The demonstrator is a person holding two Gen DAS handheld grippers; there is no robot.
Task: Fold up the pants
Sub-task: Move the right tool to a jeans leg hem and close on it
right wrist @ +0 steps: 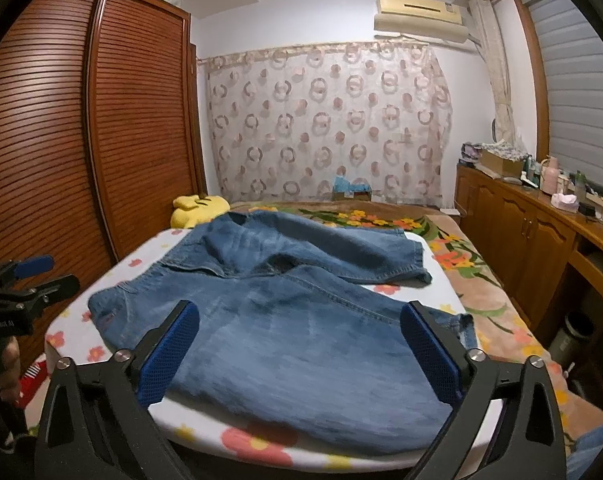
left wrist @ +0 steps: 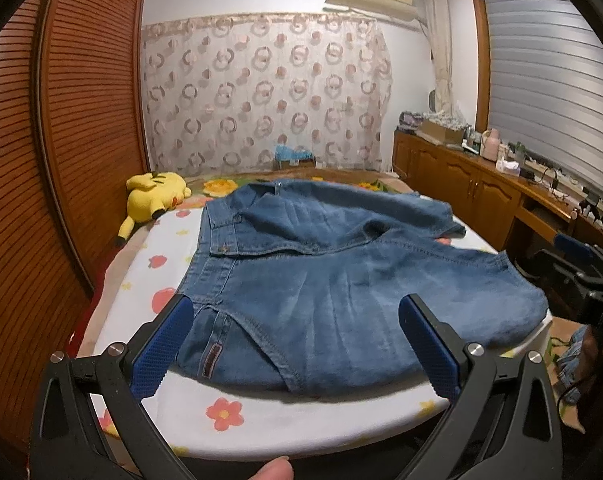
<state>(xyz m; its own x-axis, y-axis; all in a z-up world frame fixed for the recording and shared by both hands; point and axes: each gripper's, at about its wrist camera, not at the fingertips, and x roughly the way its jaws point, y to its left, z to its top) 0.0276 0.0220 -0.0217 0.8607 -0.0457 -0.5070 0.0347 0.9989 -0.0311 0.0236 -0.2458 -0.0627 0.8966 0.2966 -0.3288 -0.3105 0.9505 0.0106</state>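
Note:
Blue denim pants (left wrist: pixel 321 280) lie spread on a white flower-print board (left wrist: pixel 261 420), waistband to the left, one leg folded across the far side. My left gripper (left wrist: pixel 295 312) hovers open just above the near part of the pants, nothing between its blue pads (left wrist: pixel 161 354). In the right wrist view the same pants (right wrist: pixel 293 312) fill the board (right wrist: pixel 261 444), legs pointing right. My right gripper (right wrist: pixel 299 314) is open too, over the near leg, gripping nothing. Each gripper shows at the edge of the other's view: right gripper (left wrist: pixel 581 280), left gripper (right wrist: pixel 21 280).
A yellow plush toy (left wrist: pixel 157 196) lies at the far left of the bed. A brown slatted wardrobe (left wrist: pixel 61 140) stands on the left. A wooden cabinet (left wrist: pixel 481 188) with clutter runs along the right wall. A flowered blanket (right wrist: pixel 461 264) covers the bed beyond the board.

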